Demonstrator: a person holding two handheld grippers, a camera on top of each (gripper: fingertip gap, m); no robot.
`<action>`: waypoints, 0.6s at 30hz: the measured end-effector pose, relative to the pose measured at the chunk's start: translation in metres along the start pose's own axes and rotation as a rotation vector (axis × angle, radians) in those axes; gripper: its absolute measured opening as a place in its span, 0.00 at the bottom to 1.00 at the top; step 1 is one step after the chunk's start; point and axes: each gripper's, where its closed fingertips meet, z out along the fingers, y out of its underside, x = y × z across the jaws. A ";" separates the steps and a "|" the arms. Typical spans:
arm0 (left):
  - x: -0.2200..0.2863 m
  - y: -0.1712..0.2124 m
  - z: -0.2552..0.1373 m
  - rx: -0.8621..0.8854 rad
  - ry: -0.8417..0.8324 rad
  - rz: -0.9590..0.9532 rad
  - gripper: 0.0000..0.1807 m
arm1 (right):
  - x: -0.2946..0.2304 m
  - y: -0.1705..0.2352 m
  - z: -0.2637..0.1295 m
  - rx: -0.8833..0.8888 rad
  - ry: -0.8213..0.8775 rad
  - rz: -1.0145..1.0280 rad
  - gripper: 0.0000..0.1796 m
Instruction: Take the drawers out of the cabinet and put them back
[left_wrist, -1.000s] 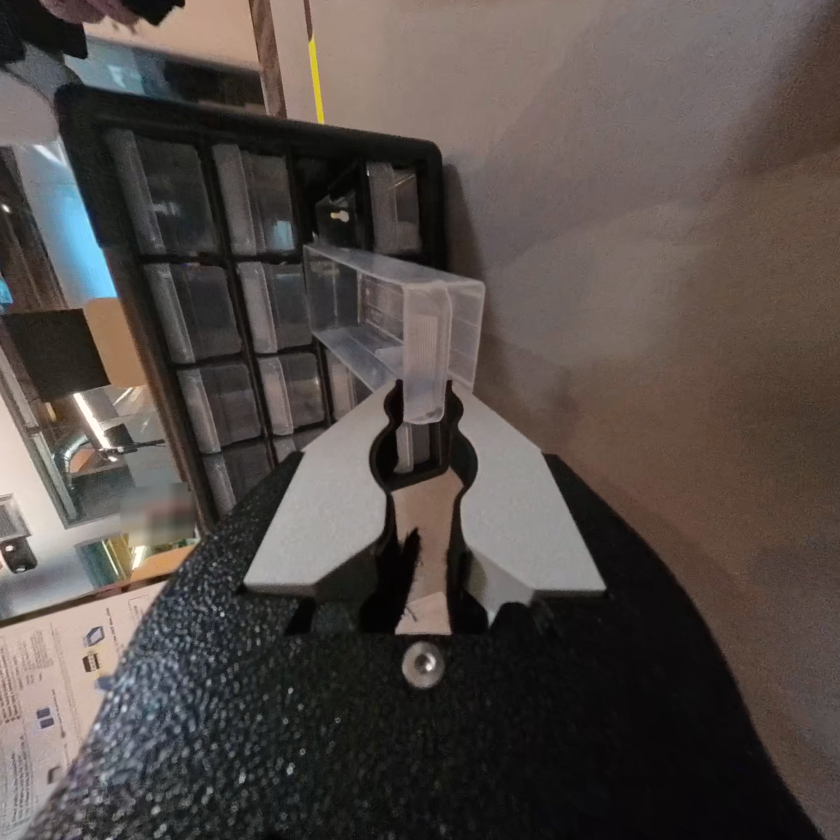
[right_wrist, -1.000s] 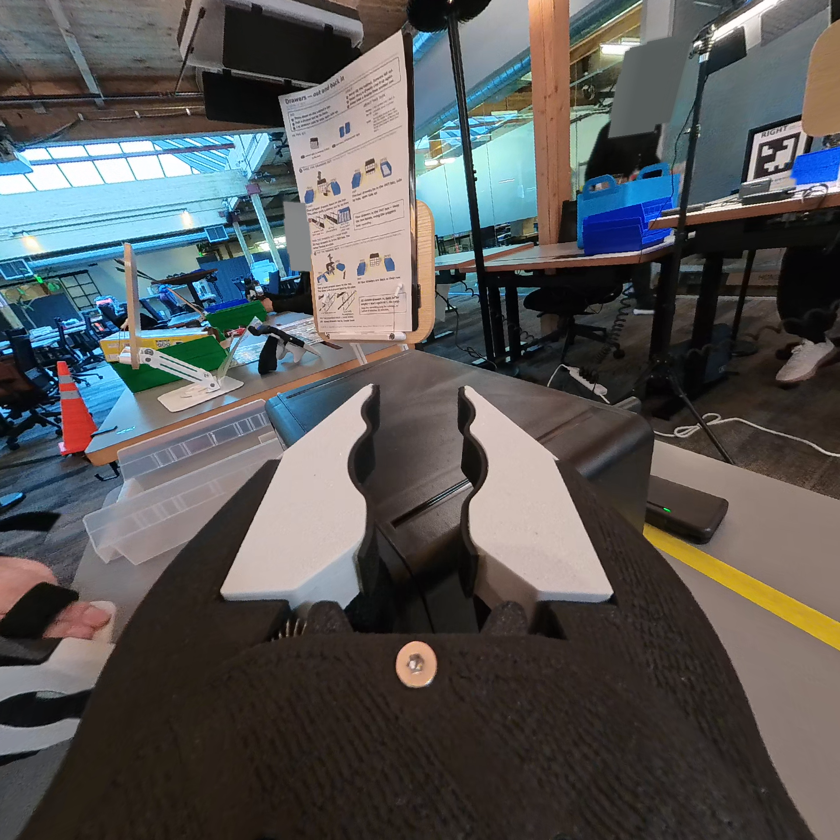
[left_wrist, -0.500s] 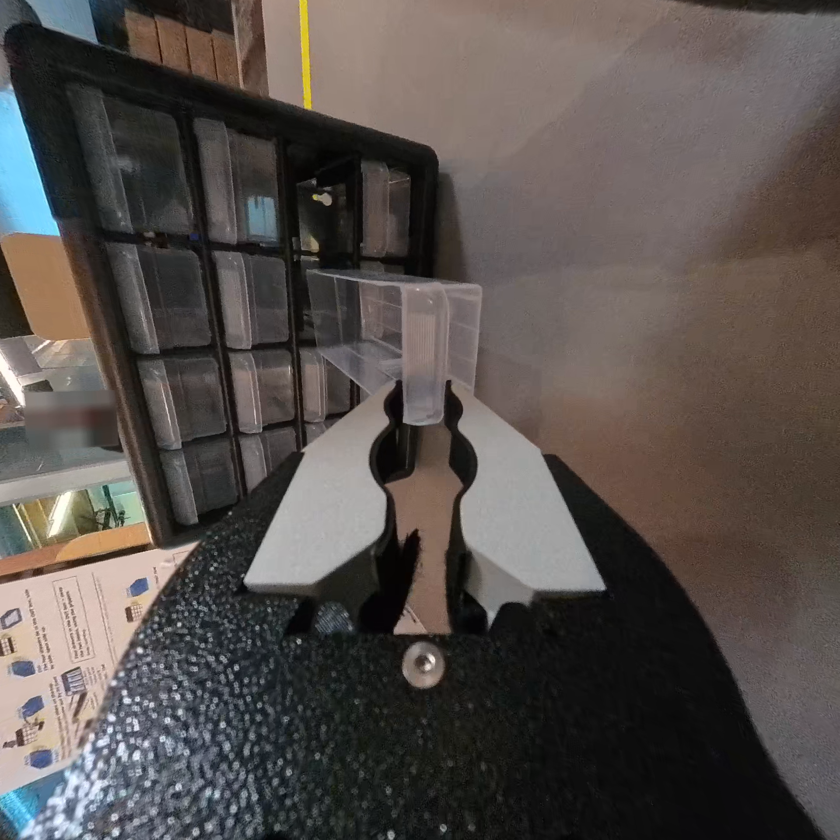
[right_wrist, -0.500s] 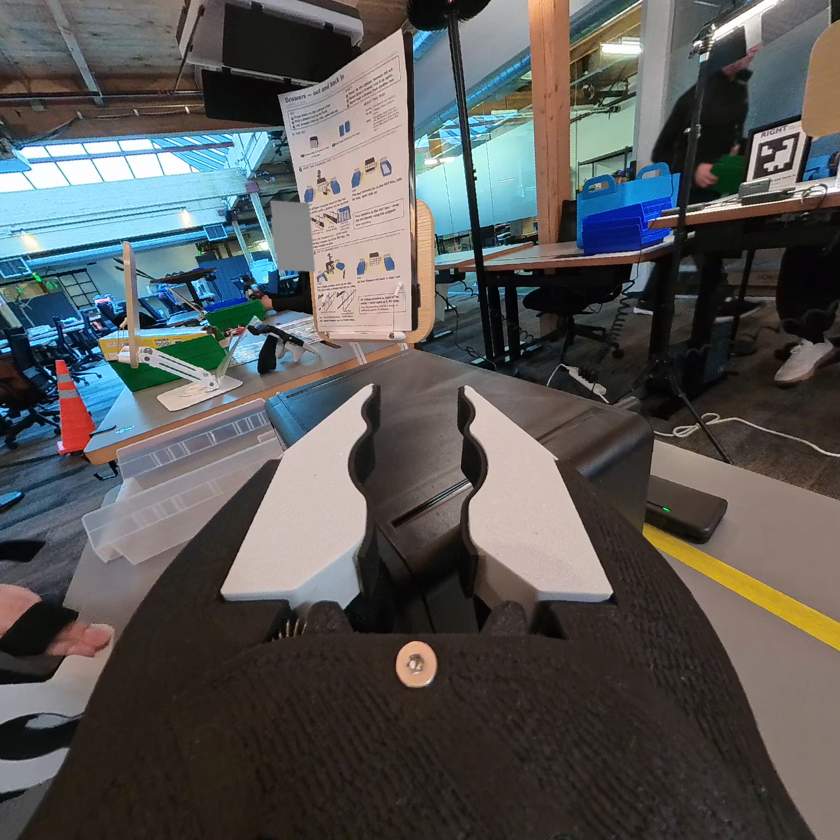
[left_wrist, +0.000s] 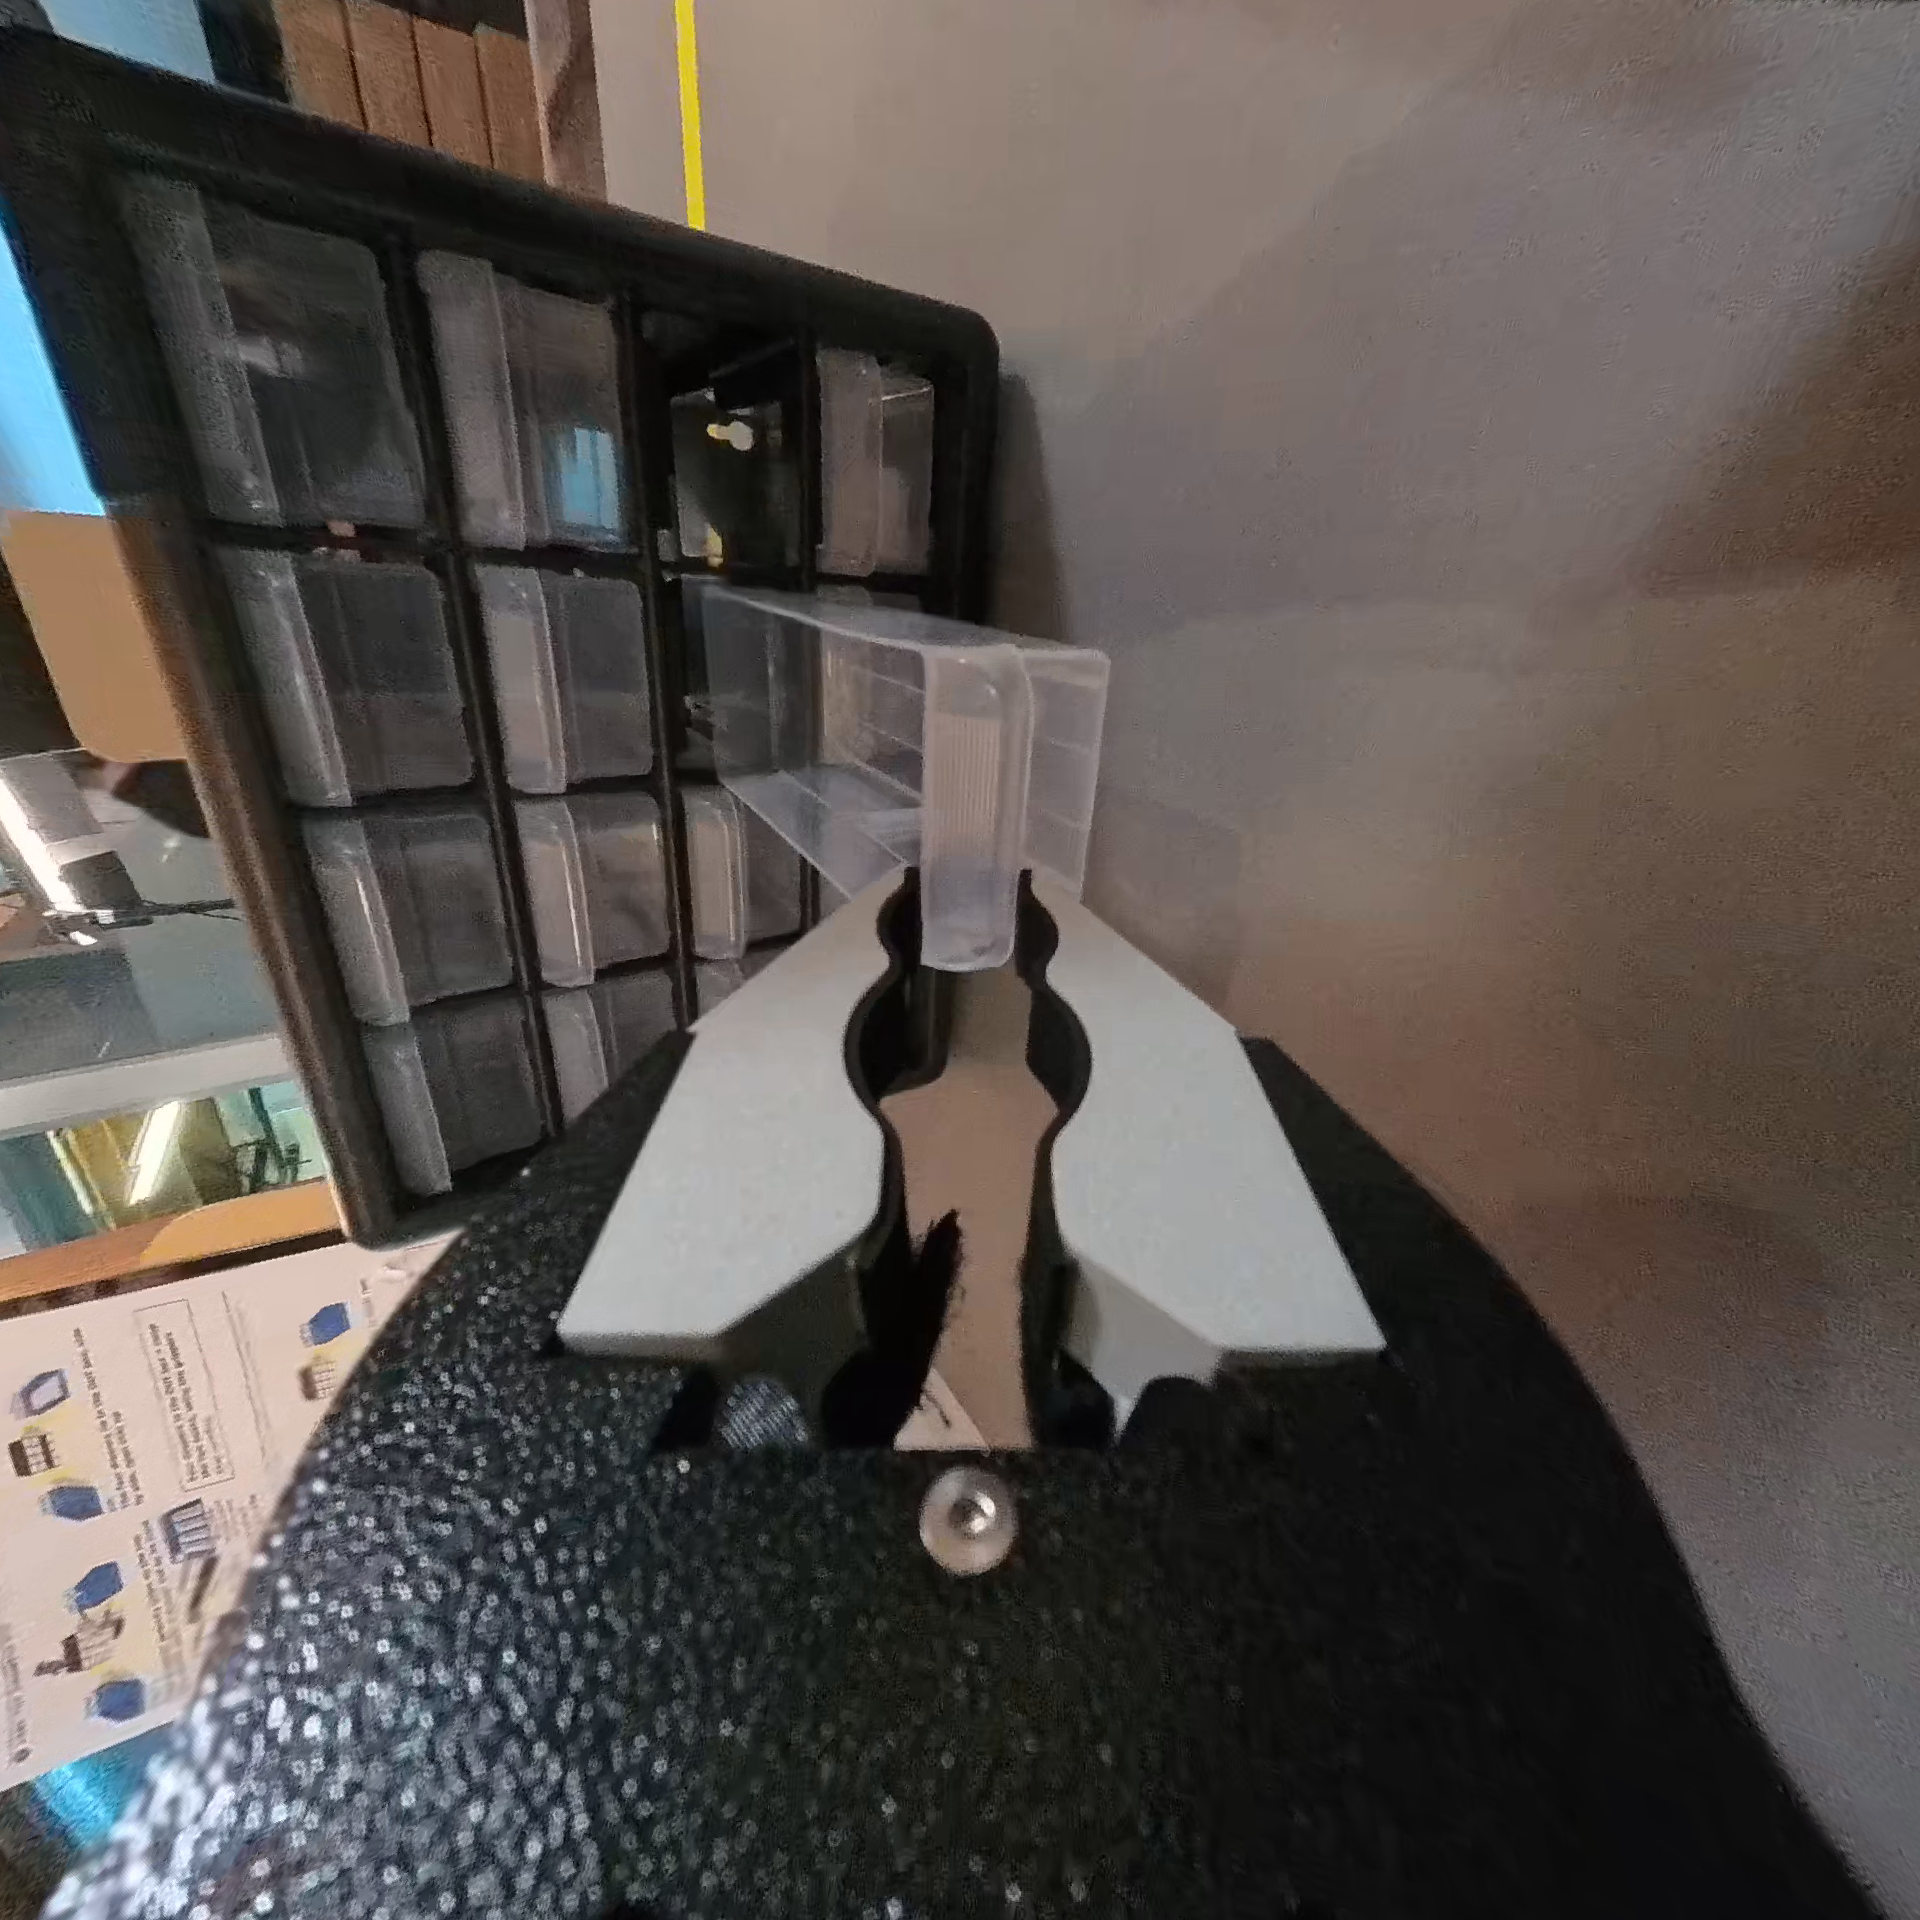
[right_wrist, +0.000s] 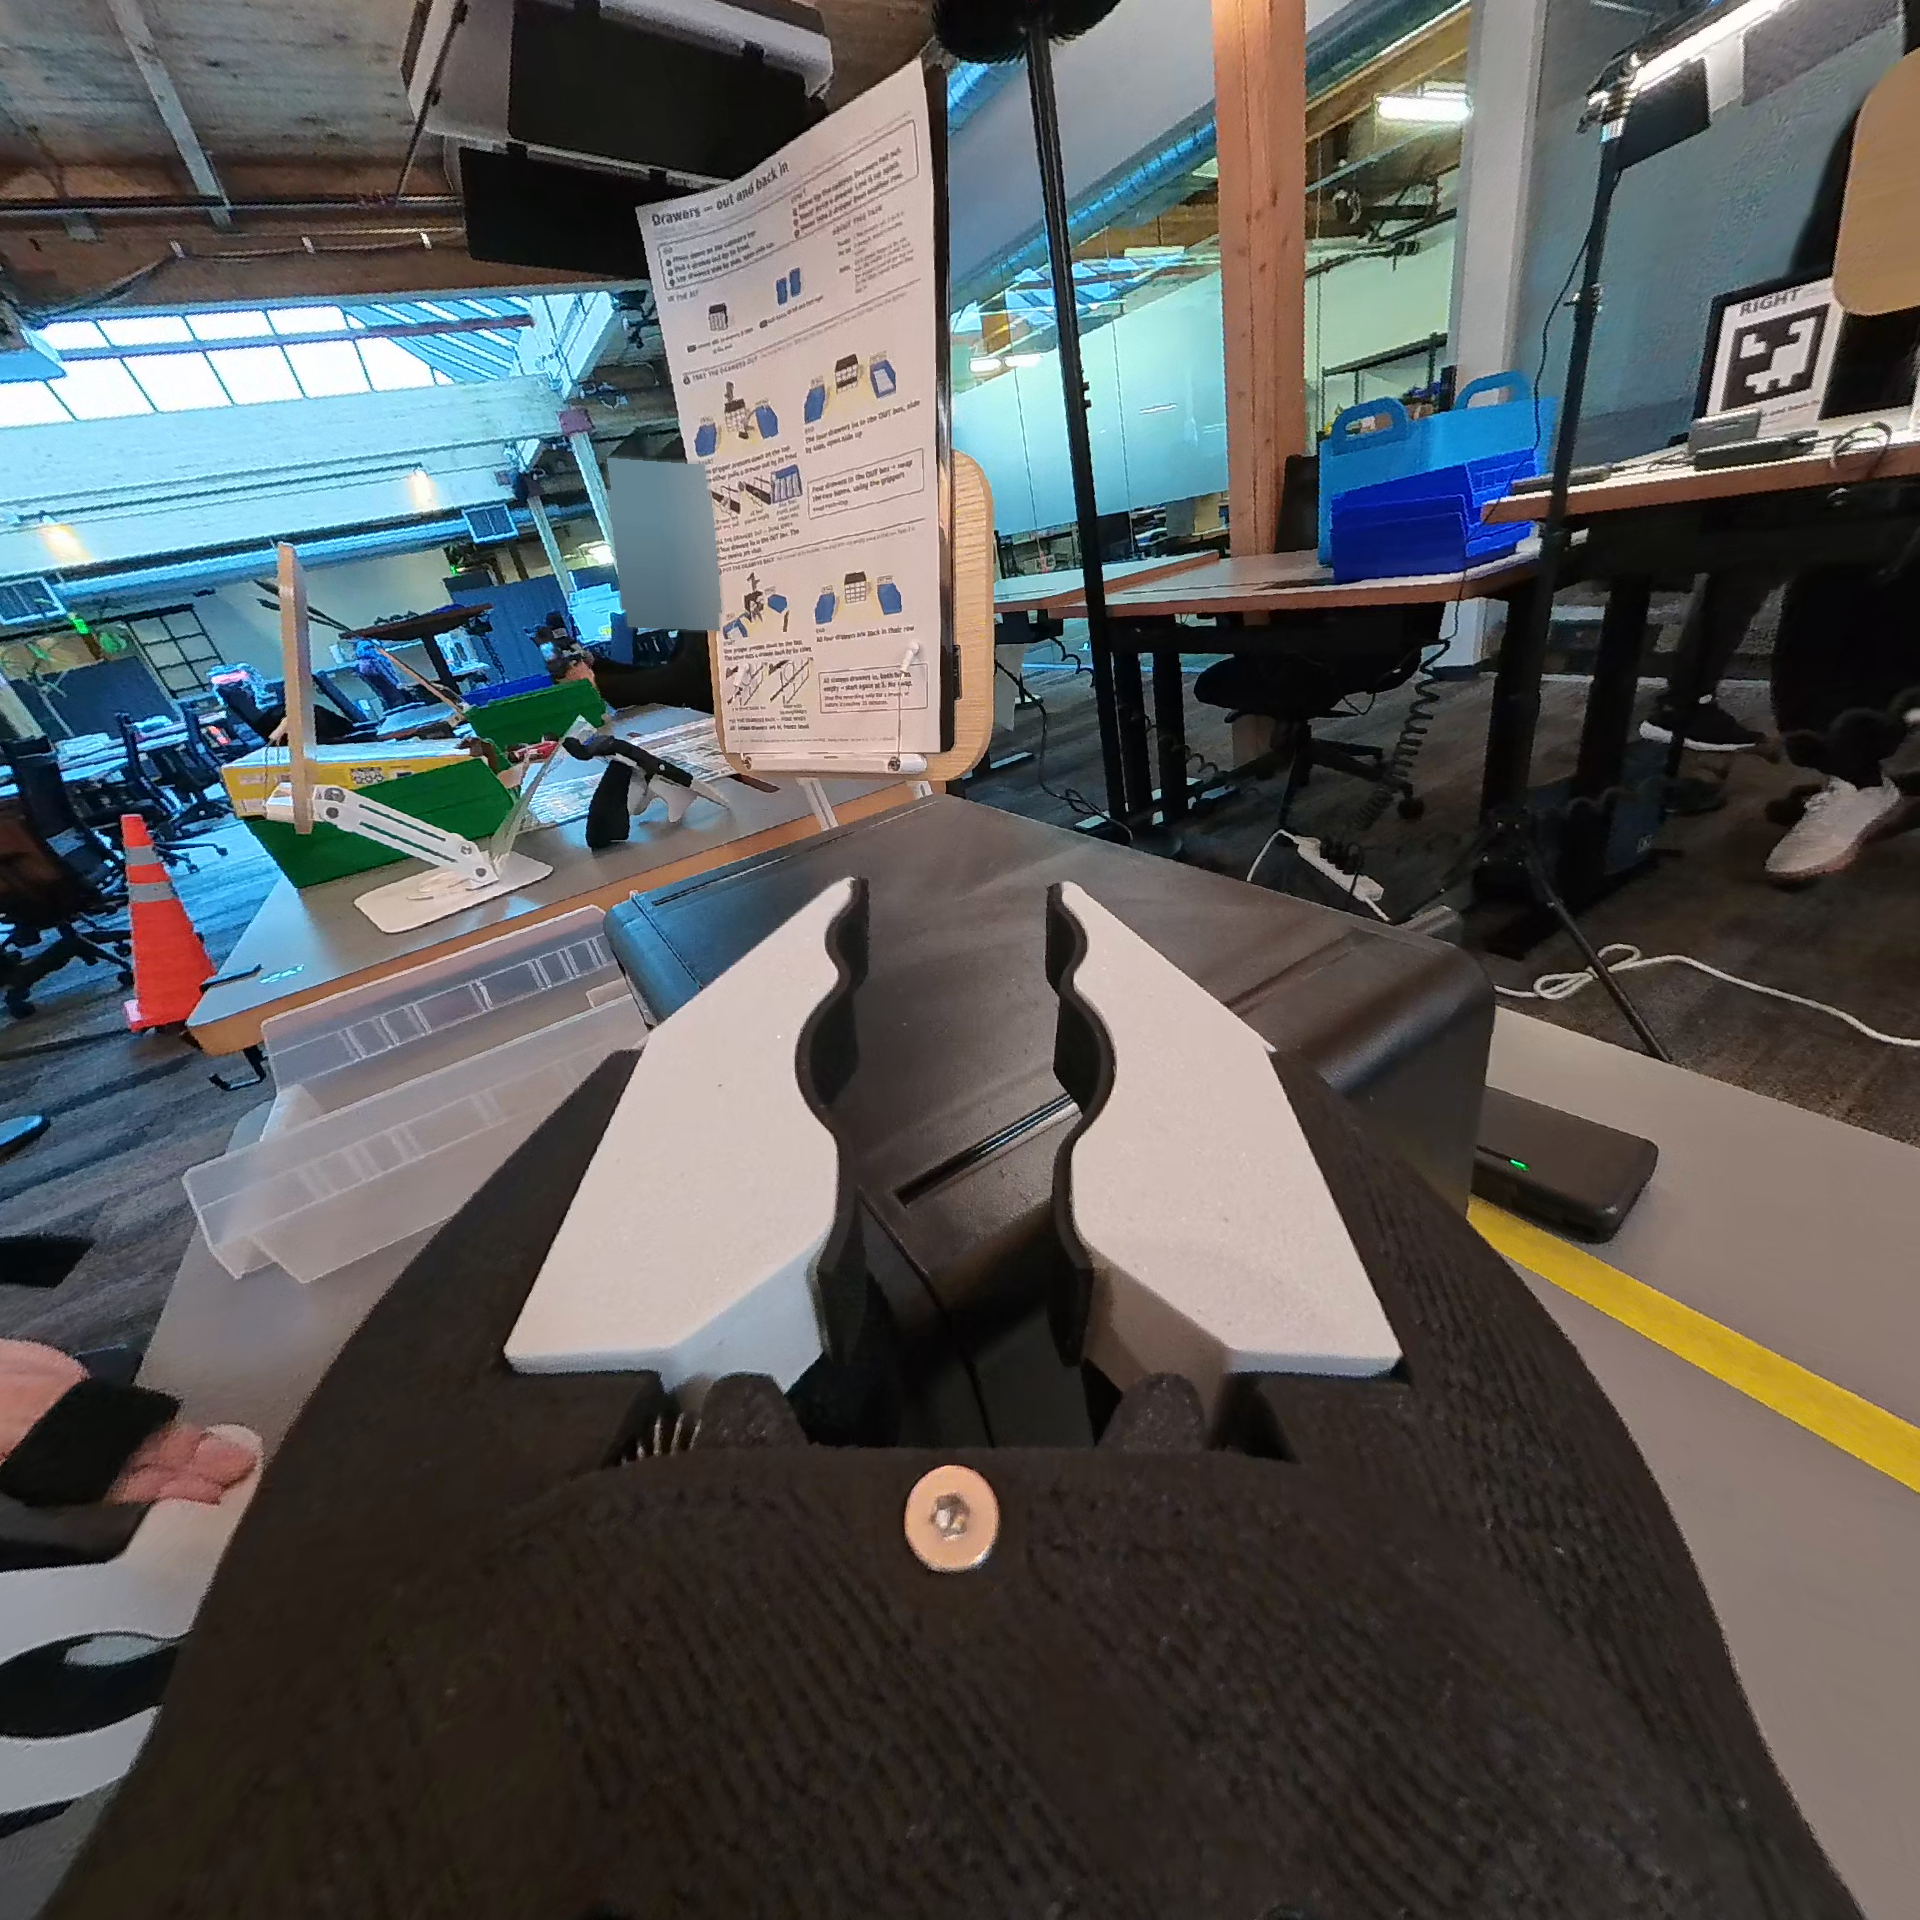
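Observation:
My left gripper (left_wrist: 966, 883) is shut on the front handle tab of a clear plastic drawer (left_wrist: 862, 707). The drawer points away from me toward the black cabinet (left_wrist: 457, 665), which appears turned sideways in the left wrist view. The drawer's far end is at the cabinet front beside an empty slot (left_wrist: 738, 457); I cannot tell how far in it is. Most other slots hold clear drawers. My right gripper (right_wrist: 956, 904) is open and empty, over the cabinet's black top (right_wrist: 1299, 997).
Clear drawers (right_wrist: 416, 1091) lie on the grey table left of the cabinet. An instruction sheet (right_wrist: 821, 468) stands behind it. A black device with a green light (right_wrist: 1558, 1174) and a yellow tape line (right_wrist: 1714, 1361) are at the right. A hand (right_wrist: 156, 1455) shows at the far left.
My left gripper has carried the drawer closer to the cabinet front, and the cabinet now fills more of the left wrist view. The right gripper has not moved.

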 end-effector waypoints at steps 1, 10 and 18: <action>-0.003 -0.001 0.000 -0.001 -0.015 0.009 0.08 | 0.000 0.000 0.000 -0.001 0.001 -0.002 0.18; -0.016 -0.001 0.011 -0.051 -0.032 0.042 0.08 | 0.000 0.000 0.000 -0.002 0.002 -0.003 0.18; -0.040 0.001 0.057 -0.071 -0.108 0.035 0.09 | 0.000 0.000 0.000 -0.004 0.007 -0.004 0.19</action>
